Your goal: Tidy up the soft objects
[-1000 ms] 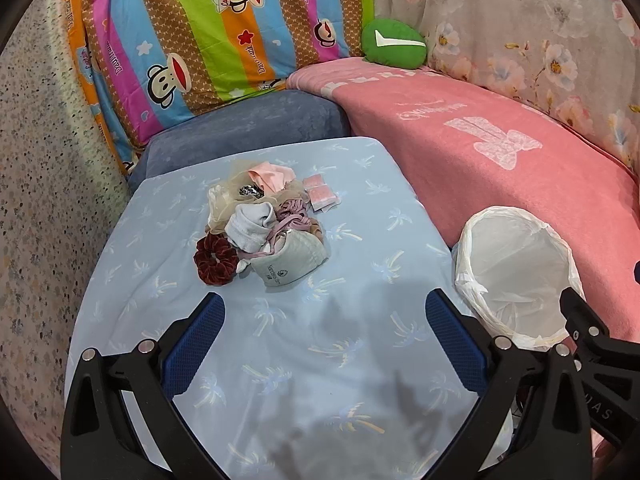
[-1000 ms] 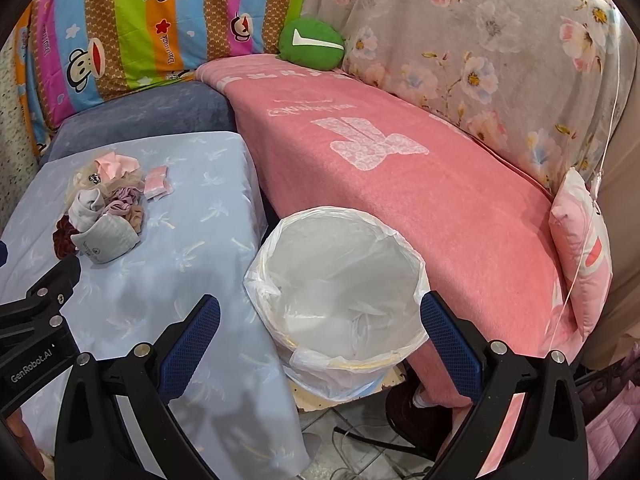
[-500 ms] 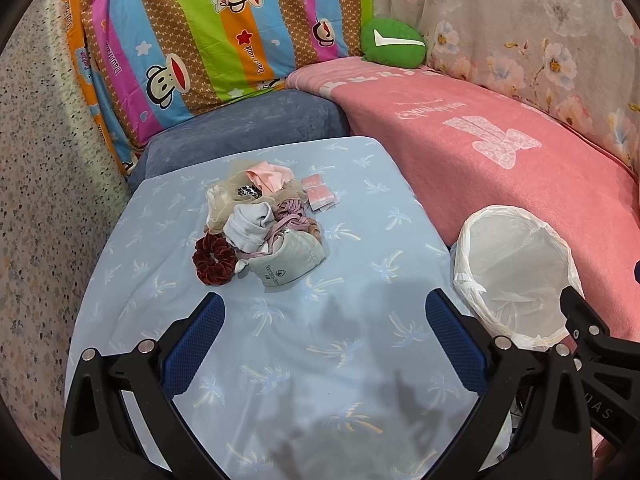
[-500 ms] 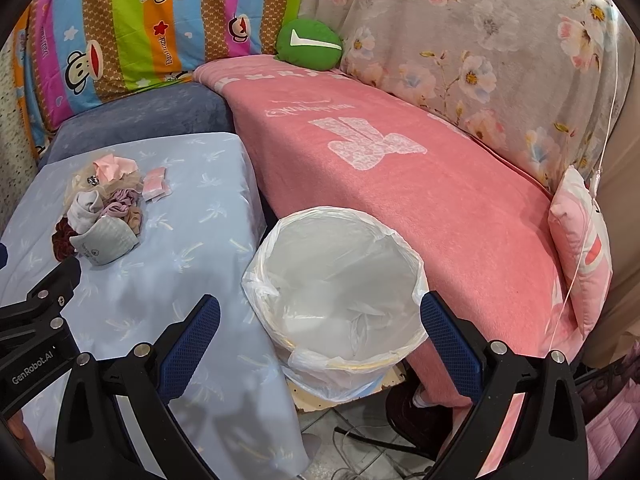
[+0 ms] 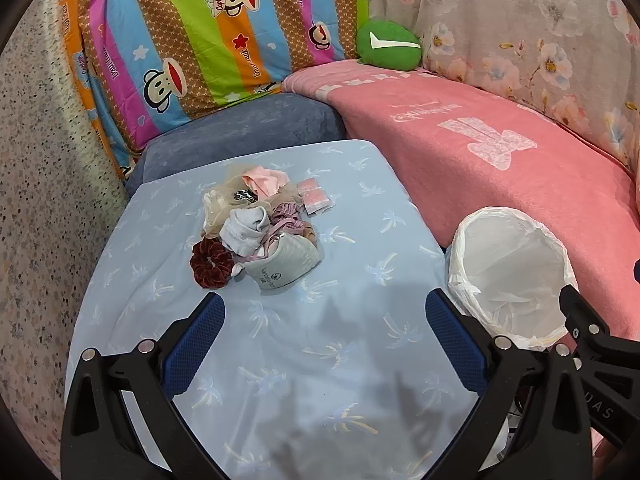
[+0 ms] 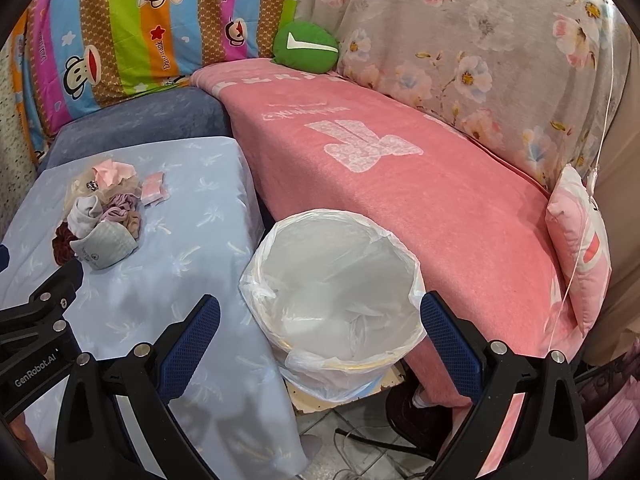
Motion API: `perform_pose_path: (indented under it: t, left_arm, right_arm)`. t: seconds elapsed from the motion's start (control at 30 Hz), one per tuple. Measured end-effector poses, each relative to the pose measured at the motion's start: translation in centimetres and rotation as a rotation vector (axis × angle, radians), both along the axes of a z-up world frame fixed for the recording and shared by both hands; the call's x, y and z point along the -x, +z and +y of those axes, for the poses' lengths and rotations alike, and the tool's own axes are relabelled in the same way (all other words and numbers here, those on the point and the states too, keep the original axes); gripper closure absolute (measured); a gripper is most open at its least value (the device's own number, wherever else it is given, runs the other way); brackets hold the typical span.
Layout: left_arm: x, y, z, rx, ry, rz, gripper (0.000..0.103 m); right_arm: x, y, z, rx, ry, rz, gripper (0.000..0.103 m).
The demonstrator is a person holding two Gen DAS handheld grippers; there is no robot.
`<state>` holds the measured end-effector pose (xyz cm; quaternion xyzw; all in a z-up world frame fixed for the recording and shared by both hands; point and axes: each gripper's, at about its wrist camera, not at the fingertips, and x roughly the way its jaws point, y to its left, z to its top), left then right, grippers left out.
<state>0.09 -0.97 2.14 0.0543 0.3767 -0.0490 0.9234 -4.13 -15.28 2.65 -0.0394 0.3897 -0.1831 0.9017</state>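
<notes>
— Where are the soft things?
— In a pile [image 5: 256, 232] left of centre in the left view, on the blue cloth [image 5: 320, 360]: dark red scrunchie [image 5: 211, 263], grey mask [image 5: 285, 267], white sock [image 5: 244, 229].
— The grippers?
— Left gripper [image 5: 324, 338] spread wide, empty, below the pile. Right gripper [image 6: 320, 340] spread too, framing the lined bin [image 6: 332, 280].

Evenly and brightly lit, sharp throughout, with soft gripper shadows cast on the blue cloth [image 5: 328, 344], strong fisheye bending and black vignetting at the corners.
</notes>
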Motion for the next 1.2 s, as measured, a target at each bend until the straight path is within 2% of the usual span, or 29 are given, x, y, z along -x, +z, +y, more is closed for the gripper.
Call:
perform_pose_path:
  t: [0.5, 0.77, 1.0, 1.2]
  left_arm:
    - [-0.9, 0.2, 0.0, 0.012, -0.028, -0.004, 0.007]
    - [-2.4, -0.1, 0.9, 0.016, -0.064, -0.017, 0.007]
    - [-5.6, -1.8, 4.6, 0.043, 0.008, 0.010, 0.007]
    - [-8.7, -3.8, 9.5, 0.033, 0.109, 0.034, 0.007]
  right_arm:
    - [-0.2, 0.0, -0.1, -0.007, -0.005, -0.006, 0.006]
    - [-1.9, -0.1, 0.6, -0.048, -0.008, -0.030, 0.006]
    - [-5.0, -1.0, 2.7, -0.109, 0.033, -0.057, 0.006]
    - [-8.7, -3.1, 5.0, -0.210, 0.087, -0.056, 0.006]
